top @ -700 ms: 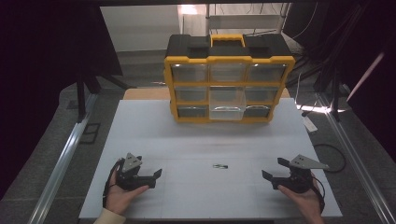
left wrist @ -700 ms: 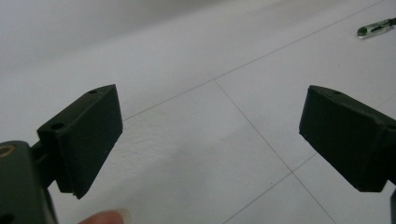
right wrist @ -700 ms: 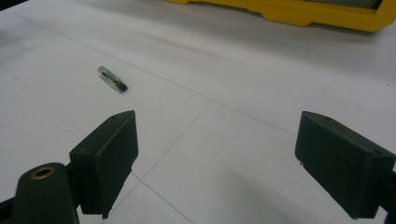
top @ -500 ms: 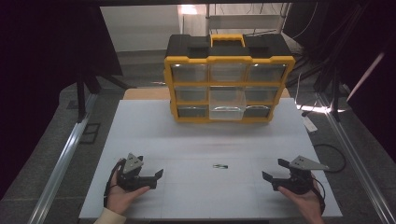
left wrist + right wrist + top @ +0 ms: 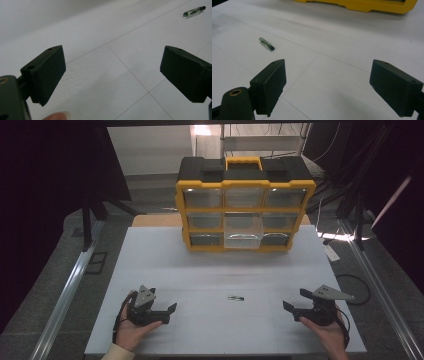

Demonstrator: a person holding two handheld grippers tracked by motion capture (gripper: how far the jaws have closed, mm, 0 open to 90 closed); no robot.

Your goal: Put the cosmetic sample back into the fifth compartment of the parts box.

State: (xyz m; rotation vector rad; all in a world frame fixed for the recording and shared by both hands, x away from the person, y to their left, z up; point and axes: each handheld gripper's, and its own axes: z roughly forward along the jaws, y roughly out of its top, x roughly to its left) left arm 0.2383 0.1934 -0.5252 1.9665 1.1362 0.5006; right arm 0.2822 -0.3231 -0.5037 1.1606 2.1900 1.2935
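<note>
No text, label, brand, number or sign can be read anywhere. The yellow and black drawer cabinet [image 5: 245,205] at the far side of the white tabletop [image 5: 165,265] carries no lettering that can be made out, and the small vial [image 5: 235,298] lying near the middle of the tabletop is too small to show any marking.

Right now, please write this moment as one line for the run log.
left gripper: open, empty | right gripper: open, empty | small vial: lying on table between them | organizer: one drawer pulled out
</note>
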